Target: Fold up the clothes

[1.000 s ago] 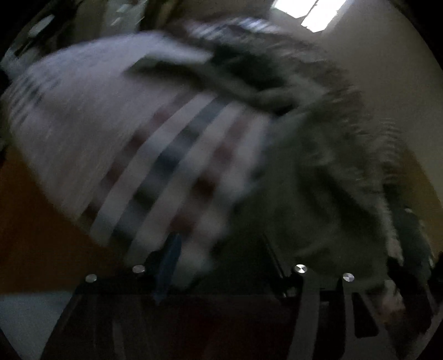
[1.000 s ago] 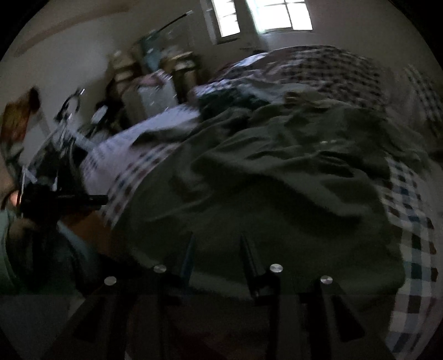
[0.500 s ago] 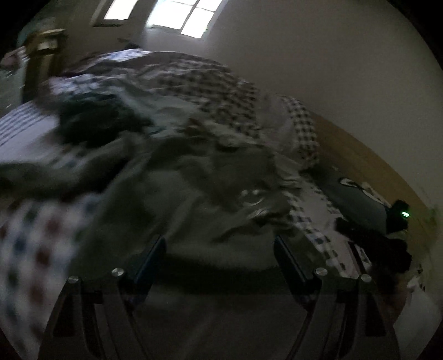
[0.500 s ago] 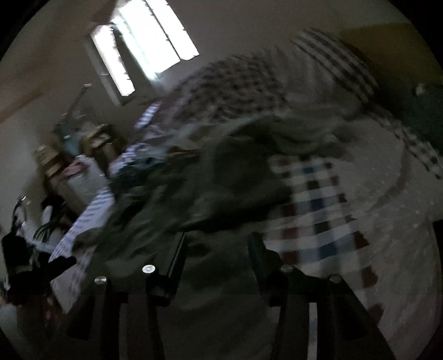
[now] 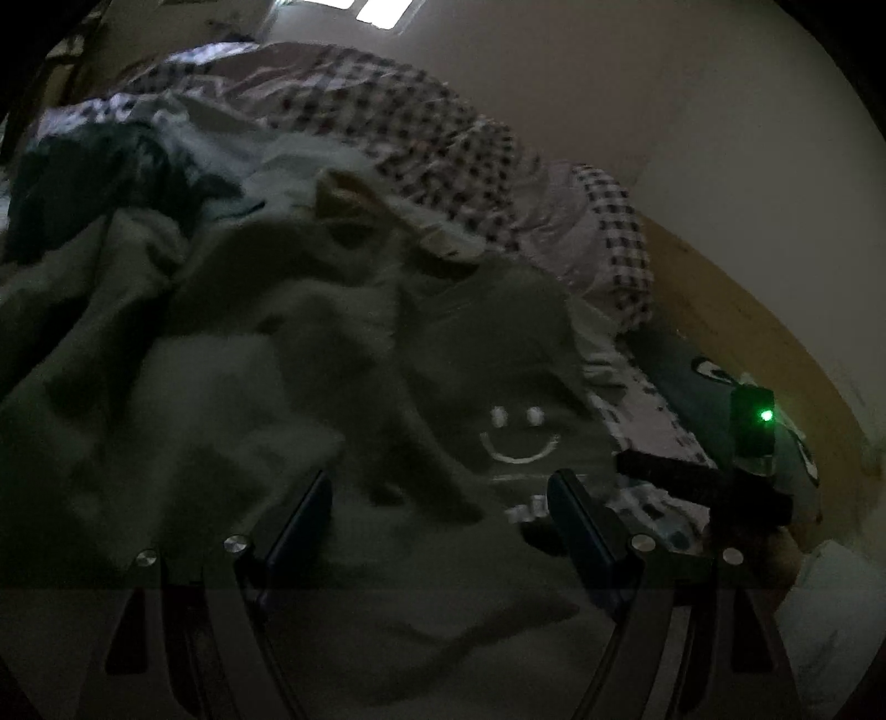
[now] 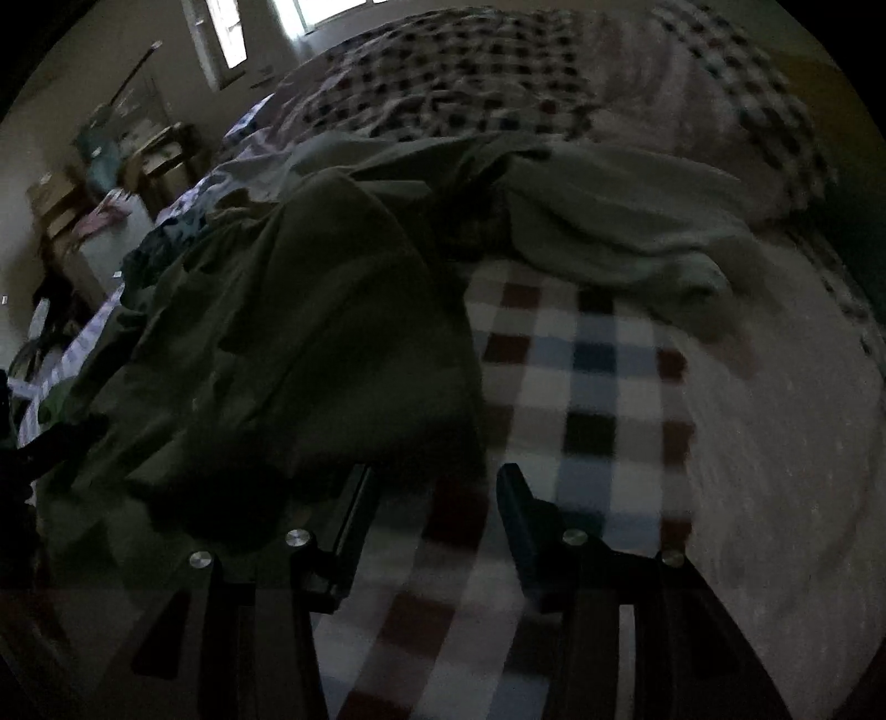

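Note:
A crumpled grey-green garment (image 5: 277, 360) with a white smiley face print (image 5: 518, 437) lies spread on the bed. My left gripper (image 5: 443, 504) hovers low over it, jaws wide open and nothing pinched between them. In the right wrist view the garment (image 6: 304, 343) looks dark green and fills the left half. A paler sleeve or fold (image 6: 609, 221) trails off to the right. My right gripper (image 6: 434, 498) stands open at the garment's right edge, over the checked sheet (image 6: 581, 387). It also shows as a dark block with a green light (image 5: 753, 437) in the left wrist view.
A rumpled checked quilt (image 5: 415, 111) is heaped along the back of the bed. A wooden board (image 5: 775, 343) runs along the wall on the right. Past the bed's left side stand a window (image 6: 232, 39) and cluttered furniture (image 6: 111, 166).
Both grippers have swept sideways across the bed. The left view went from striped cloth held close to the smiley garment, jaws now wider. The right gripper went from over the garment to its edge.

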Action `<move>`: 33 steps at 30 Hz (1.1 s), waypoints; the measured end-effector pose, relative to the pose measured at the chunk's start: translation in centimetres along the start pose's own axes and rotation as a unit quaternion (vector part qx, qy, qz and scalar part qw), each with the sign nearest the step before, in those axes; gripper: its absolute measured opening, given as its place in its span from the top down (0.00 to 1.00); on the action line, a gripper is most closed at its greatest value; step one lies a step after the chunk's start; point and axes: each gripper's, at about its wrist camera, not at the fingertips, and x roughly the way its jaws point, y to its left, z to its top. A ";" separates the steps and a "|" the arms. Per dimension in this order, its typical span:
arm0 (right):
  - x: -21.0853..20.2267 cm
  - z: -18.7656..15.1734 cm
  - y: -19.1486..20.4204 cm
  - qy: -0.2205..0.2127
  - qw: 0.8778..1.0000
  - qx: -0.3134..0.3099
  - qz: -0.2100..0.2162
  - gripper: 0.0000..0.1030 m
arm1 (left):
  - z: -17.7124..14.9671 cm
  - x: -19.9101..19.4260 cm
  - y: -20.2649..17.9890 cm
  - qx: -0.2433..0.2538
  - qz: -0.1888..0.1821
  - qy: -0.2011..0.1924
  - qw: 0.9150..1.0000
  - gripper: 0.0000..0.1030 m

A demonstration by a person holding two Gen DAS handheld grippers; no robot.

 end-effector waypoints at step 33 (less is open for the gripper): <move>-2.5 -2.9 25.3 0.002 0.976 -0.207 0.073 0.70 | 3.5 1.4 5.4 -0.155 -0.085 0.073 0.982 0.48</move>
